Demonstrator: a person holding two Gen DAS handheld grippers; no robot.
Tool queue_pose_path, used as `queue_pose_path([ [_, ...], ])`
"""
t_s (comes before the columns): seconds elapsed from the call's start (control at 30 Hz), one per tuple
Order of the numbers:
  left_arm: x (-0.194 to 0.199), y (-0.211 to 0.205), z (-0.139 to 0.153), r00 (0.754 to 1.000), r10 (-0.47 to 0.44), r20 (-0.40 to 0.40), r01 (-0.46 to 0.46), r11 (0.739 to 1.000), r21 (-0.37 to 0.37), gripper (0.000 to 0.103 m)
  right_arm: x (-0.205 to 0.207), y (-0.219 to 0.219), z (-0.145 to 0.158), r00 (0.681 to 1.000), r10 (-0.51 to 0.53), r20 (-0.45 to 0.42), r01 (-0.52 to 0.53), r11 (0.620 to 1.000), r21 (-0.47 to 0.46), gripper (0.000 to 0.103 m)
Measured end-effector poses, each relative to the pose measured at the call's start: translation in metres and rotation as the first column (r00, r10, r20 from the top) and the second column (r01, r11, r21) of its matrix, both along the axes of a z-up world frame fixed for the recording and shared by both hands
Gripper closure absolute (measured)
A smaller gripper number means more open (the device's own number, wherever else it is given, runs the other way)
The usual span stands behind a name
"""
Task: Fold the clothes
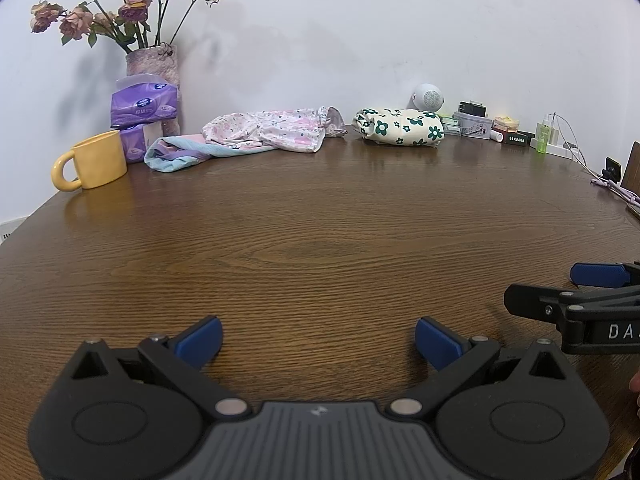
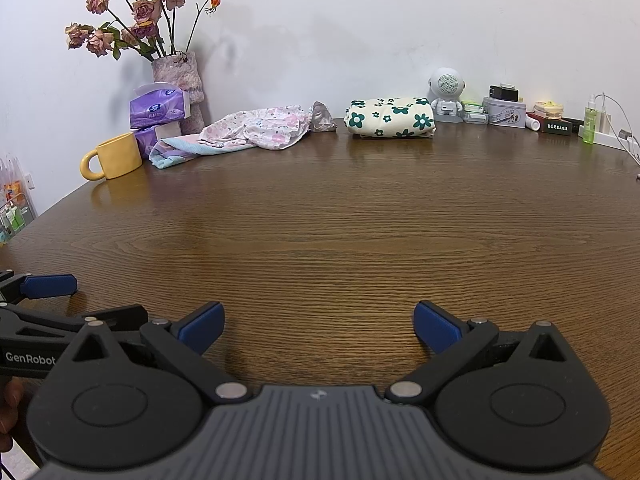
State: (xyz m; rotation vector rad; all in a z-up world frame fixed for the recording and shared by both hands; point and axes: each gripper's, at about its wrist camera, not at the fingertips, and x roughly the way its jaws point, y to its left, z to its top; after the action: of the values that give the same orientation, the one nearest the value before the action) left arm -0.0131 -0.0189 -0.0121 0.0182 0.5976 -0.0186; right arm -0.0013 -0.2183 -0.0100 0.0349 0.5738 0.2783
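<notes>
A crumpled pink floral garment lies at the far side of the brown wooden table, with a light blue and purple cloth bunched at its left end. To their right rests a folded cream bundle with green flowers. My left gripper hovers open near the table's front edge, nothing between its blue pads. My right gripper is open and empty too, level with the left one. Each gripper shows at the edge of the other's view.
A yellow mug, purple tissue packs and a vase of dried roses stand at the back left. A white speaker, a tin, small boxes, a green bottle and cables crowd the back right.
</notes>
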Motion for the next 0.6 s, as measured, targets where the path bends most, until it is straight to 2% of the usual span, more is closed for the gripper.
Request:
queue_pose_path([
  [0.6, -0.0001, 0.0004, 0.0001, 1.0, 0.0, 0.0, 0.0, 1.0, -0.001, 0.0, -0.0003, -0.0007, -0.0005, 1.0, -0.003, 0.002, 0.003, 1.0, 0.004, 0.0],
])
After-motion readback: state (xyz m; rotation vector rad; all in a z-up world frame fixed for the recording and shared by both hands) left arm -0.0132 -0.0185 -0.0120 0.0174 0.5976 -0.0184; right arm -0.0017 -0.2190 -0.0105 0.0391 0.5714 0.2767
